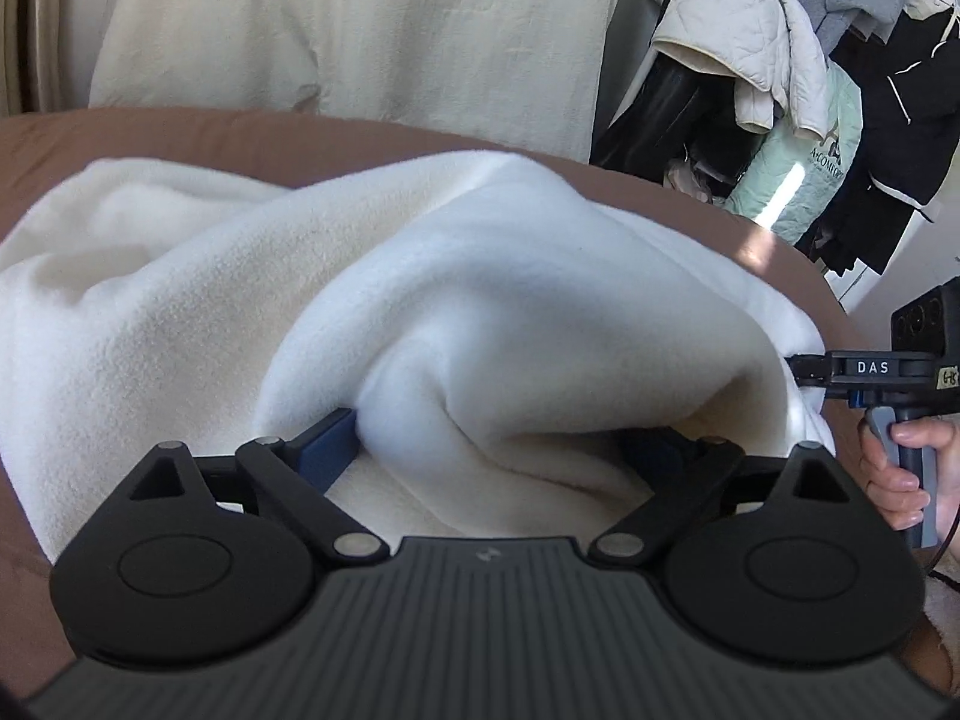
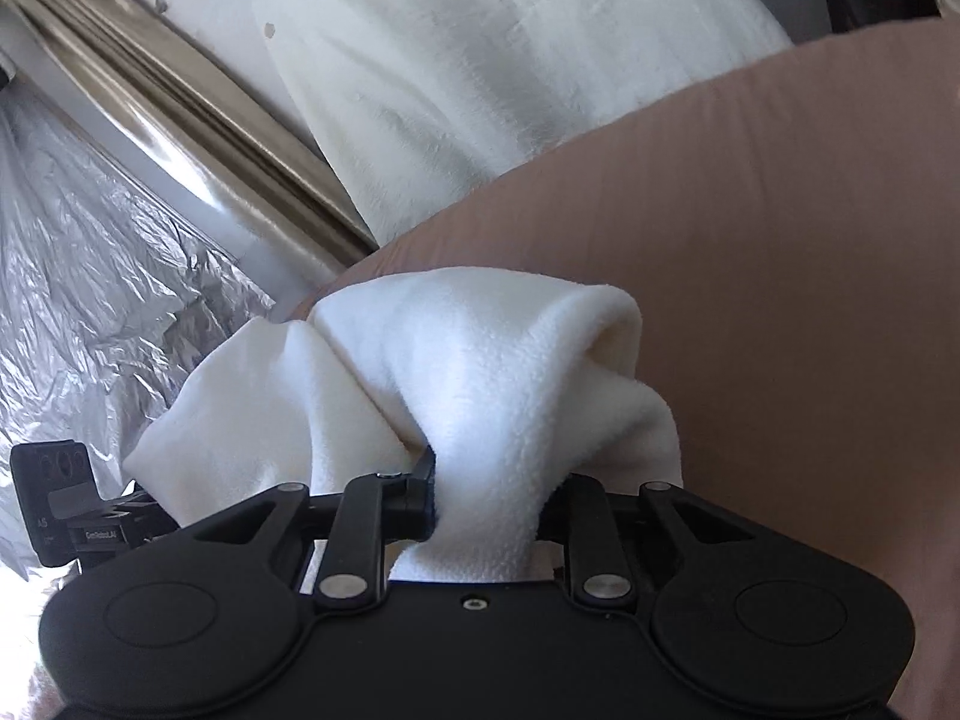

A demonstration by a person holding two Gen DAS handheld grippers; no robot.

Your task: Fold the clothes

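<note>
A white fleece garment (image 1: 480,300) lies bunched on a brown bed sheet (image 1: 180,132). My left gripper (image 1: 489,450) stands open, its blue fingers (image 1: 327,450) wide apart, and a thick raised fold of the fleece sags between and over them. At the right edge of the left wrist view, my right gripper (image 1: 801,373) pinches the fleece's edge, and a hand (image 1: 912,468) holds its handle. In the right wrist view, the right gripper (image 2: 489,498) is shut on a gathered bunch of the fleece (image 2: 480,360), lifted above the sheet (image 2: 780,240).
A cream blanket (image 1: 360,30) hangs behind the bed. Jackets and dark clothes (image 1: 810,90) are piled on a rack at the far right. A shiny curtain (image 2: 180,120) and crinkled silver plastic (image 2: 90,270) stand on the bed's left side.
</note>
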